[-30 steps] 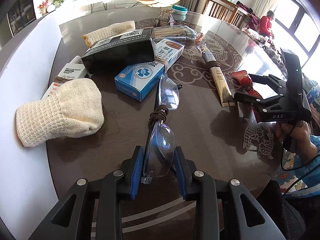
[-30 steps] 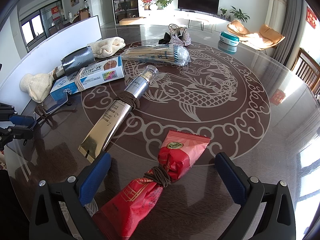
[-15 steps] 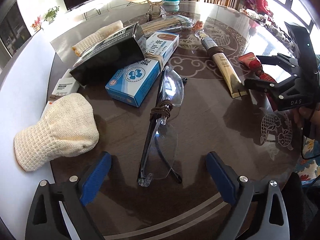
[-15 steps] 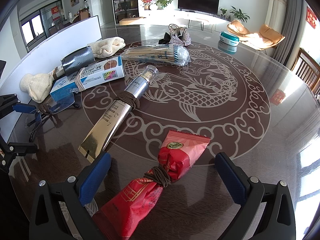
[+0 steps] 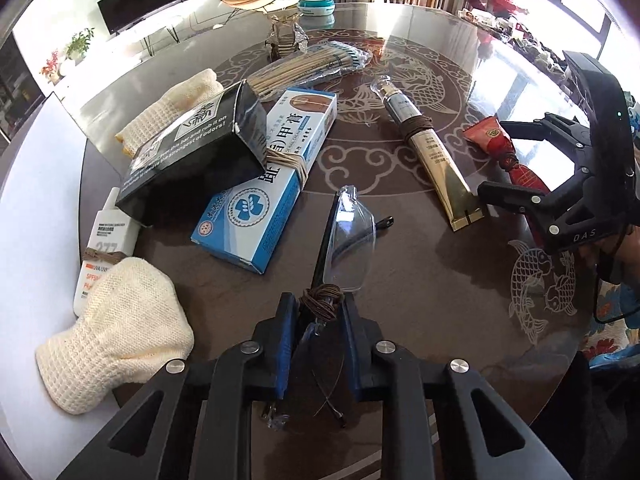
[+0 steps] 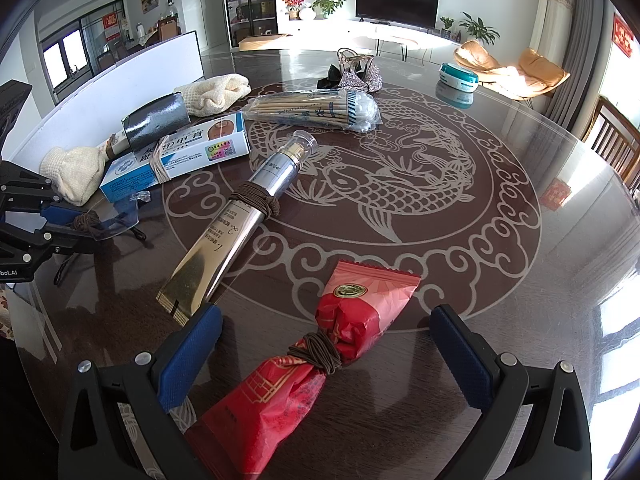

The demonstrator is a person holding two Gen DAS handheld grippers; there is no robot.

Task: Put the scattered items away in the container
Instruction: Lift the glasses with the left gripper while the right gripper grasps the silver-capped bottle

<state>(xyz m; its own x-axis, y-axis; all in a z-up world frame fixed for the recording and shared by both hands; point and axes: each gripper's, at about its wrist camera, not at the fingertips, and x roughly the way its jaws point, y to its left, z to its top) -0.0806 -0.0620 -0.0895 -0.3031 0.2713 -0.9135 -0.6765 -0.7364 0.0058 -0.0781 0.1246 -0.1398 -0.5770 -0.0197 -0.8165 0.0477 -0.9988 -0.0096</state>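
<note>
Left wrist view shows the clear safety glasses [image 5: 349, 248] on the dark desk [image 5: 420, 300], and my left hand-held gripper [image 5: 319, 312] is clamped on their cord-wrapped bridge. Just beside them lies the blue box [image 5: 264, 184]. My right hand-held gripper [image 6: 324, 354] stands wide apart around the red packet [image 6: 320, 364], not pressing it.

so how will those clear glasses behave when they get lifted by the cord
The glasses look thin and light, so lifting is probably easy. Held only at the middle by the left gripper, they may tilt. The clear lens could be slippery and scratch on the table.
</note>
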